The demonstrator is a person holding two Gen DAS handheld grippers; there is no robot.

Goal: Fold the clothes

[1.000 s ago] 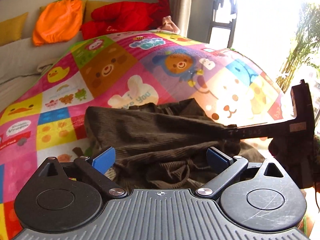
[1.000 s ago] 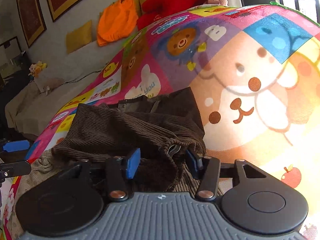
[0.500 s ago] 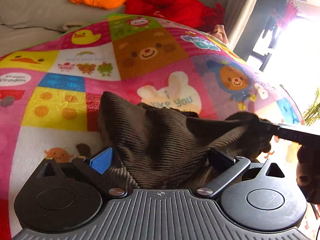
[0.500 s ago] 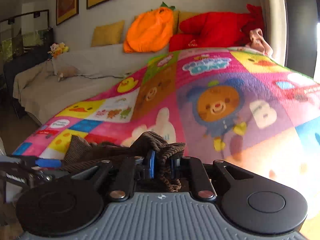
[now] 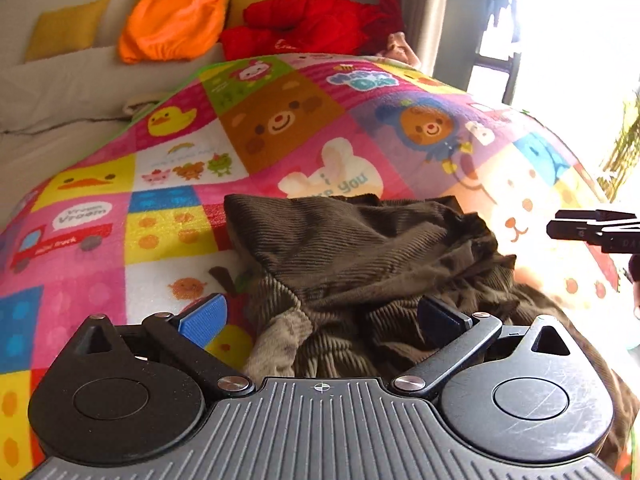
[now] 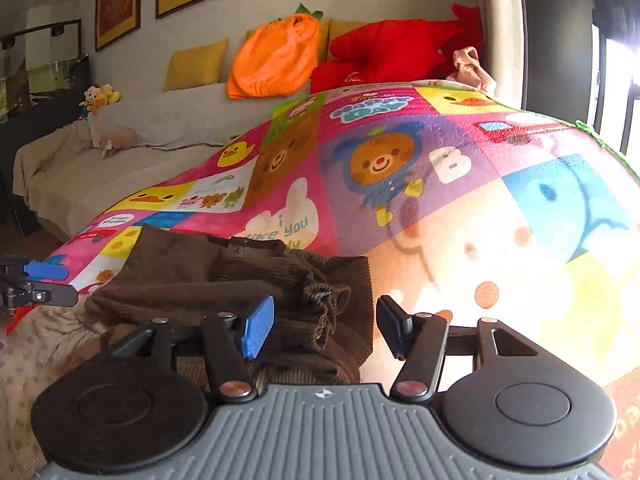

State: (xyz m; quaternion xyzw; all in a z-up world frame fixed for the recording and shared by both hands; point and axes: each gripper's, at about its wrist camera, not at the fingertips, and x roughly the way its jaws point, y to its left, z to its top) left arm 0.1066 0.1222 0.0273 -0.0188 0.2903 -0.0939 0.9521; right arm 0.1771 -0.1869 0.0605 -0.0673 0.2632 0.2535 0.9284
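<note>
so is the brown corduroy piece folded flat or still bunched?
Bunched. The brown corduroy garment lies rumpled in uneven layers on the play mat, edges not lined up.

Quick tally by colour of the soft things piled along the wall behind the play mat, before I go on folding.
Yellow cushions: 2 (second partly hidden)
Orange pumpkin plush: 1
Red plush: 1
Pink cloth bundle: 1
Total: 5

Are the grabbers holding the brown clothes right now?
No. Both the left gripper and right gripper stand open over the brown corduroy garment; the right jaws have just opened, letting it go.
</note>
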